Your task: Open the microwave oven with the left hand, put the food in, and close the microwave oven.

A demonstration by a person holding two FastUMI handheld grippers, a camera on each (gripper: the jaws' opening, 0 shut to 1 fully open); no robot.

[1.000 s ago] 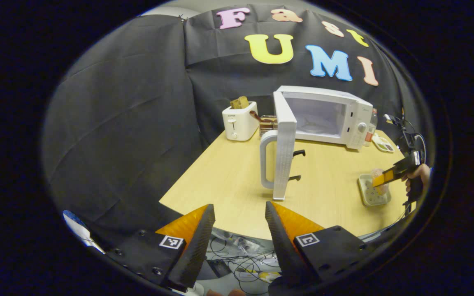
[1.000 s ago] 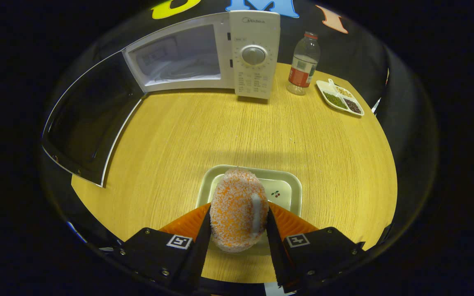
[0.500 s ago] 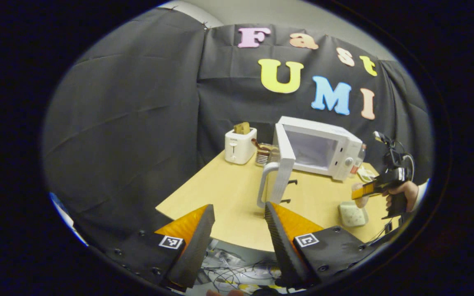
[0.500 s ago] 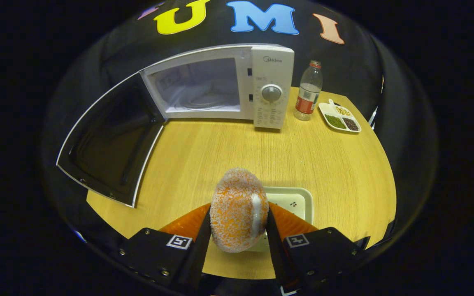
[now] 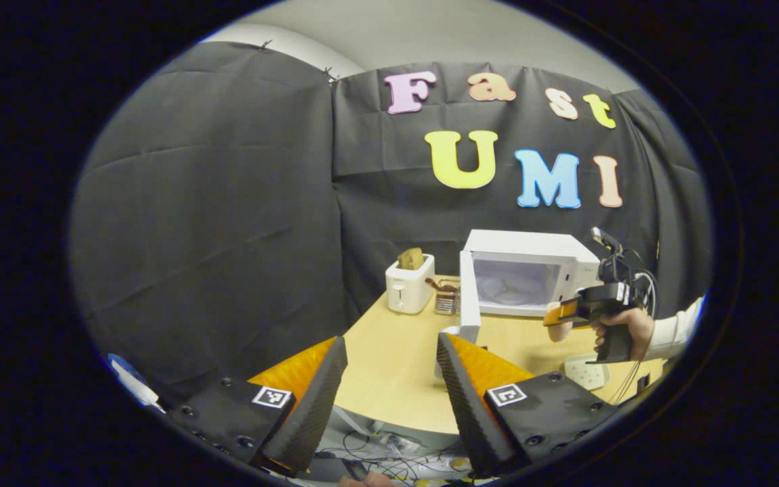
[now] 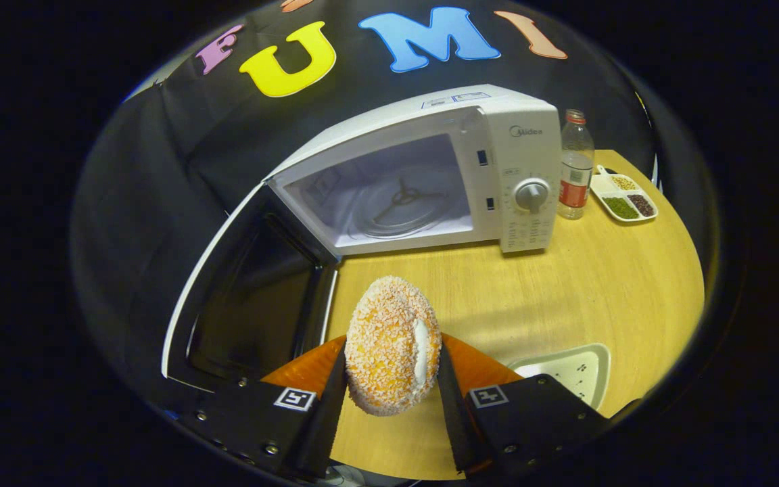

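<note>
Crumb-coated, the food point(image 6: 391, 345) sits clamped between both fingers of our right gripper point(image 6: 391, 389), lifted off the desk point(image 6: 565, 284) before the microwave oven point(image 6: 430, 182), door point(image 6: 254, 304) open. We judge loading comes next: carry it forward onto the turntable. Our left gripper point(image 5: 389, 399) hangs open, holding nothing. The door handle is hidden.

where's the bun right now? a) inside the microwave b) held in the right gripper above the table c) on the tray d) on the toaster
b: the right gripper has both fingers pressed on the bun, lifted over the table in front of the open microwave; the tray is bare.
</note>
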